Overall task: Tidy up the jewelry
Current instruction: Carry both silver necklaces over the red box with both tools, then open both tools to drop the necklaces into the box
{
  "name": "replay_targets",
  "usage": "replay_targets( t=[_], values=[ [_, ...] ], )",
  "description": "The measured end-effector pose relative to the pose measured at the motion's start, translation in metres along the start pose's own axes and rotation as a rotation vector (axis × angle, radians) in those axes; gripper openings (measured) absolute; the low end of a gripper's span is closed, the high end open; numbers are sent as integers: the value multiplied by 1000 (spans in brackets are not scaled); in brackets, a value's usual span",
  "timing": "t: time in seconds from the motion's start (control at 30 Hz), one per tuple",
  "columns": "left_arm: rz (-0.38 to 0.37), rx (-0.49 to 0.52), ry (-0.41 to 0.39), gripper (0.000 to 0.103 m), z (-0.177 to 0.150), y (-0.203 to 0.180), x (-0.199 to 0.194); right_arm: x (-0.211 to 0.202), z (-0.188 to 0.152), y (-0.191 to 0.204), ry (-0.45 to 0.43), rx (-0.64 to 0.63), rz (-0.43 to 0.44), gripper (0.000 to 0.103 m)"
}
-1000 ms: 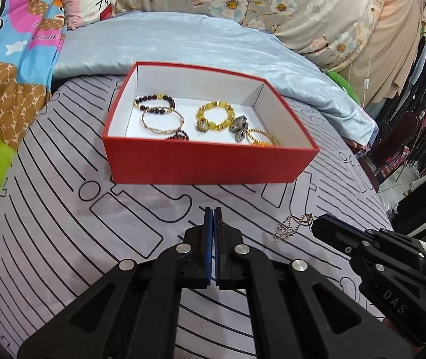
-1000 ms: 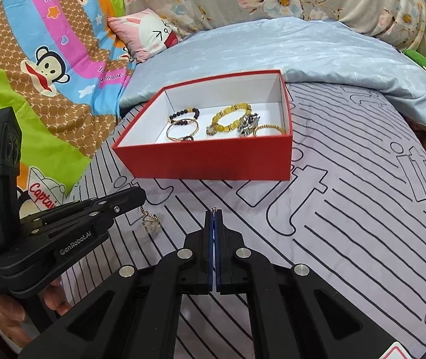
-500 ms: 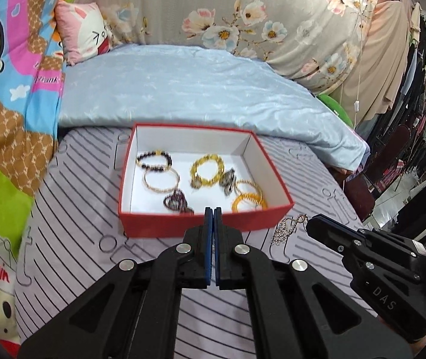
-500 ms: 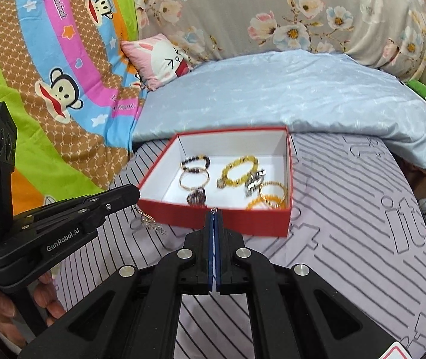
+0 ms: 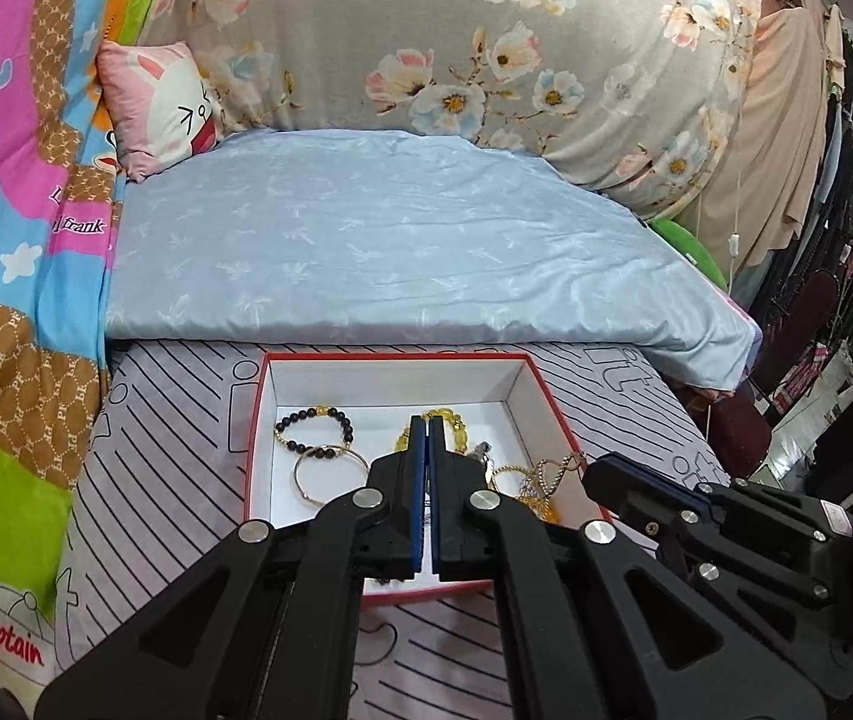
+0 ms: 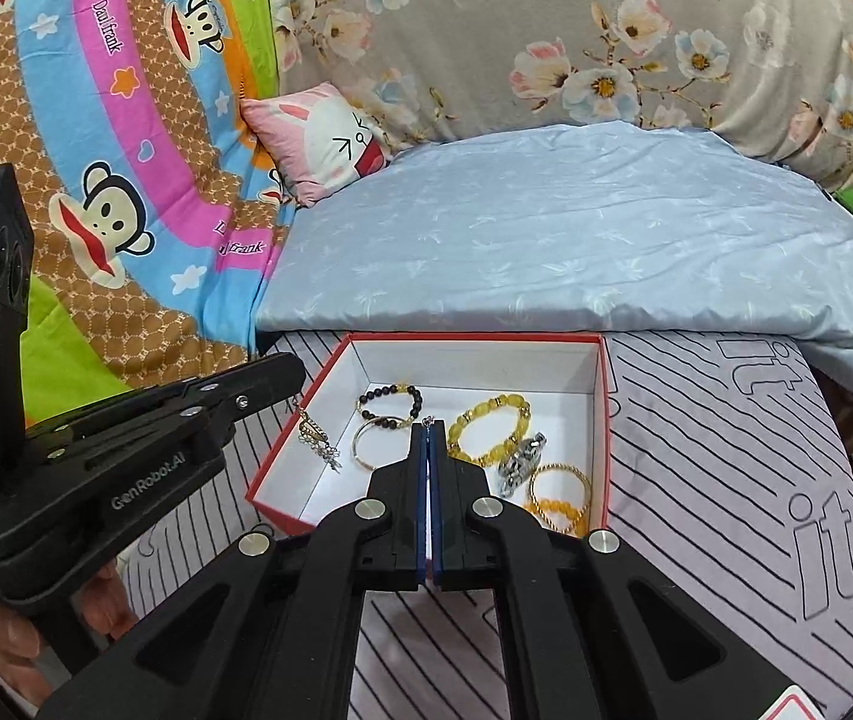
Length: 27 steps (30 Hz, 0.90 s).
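Both jaws closed: left gripper [image 6: 282, 378] and right gripper [image 5: 597, 471] pinching necklace [image 6: 315, 435], raised from bedsheet, now held over red box [image 6: 597, 420]; release pending.

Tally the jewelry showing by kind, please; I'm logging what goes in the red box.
Black bead bracelet: 1
Yellow bead bracelets: 2
Thin gold bangles: 2
Silver piece: 1
Pendant necklace: 1
Total showing: 7

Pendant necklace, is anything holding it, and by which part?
Both shut grippers seem to hold the pendant necklace by its thin chain: right gripper at a small ring on the end, left gripper just above the hanging pendant.
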<state>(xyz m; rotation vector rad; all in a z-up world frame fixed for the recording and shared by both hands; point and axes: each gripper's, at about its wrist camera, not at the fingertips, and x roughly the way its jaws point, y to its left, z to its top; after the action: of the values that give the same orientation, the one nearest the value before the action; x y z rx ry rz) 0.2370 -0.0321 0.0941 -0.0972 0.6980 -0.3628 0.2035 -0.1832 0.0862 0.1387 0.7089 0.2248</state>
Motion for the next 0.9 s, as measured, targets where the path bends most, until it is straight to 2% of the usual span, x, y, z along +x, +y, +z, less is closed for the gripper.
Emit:
replay_targets(
  t=[0.5, 0.9],
  values=[
    [39, -19, 76, 0, -2, 22, 72, 65, 3, -8, 70, 6, -4, 0],
    [68, -20, 100, 0, -7, 30, 95, 91, -1, -13, 102, 15, -12, 0]
  ],
)
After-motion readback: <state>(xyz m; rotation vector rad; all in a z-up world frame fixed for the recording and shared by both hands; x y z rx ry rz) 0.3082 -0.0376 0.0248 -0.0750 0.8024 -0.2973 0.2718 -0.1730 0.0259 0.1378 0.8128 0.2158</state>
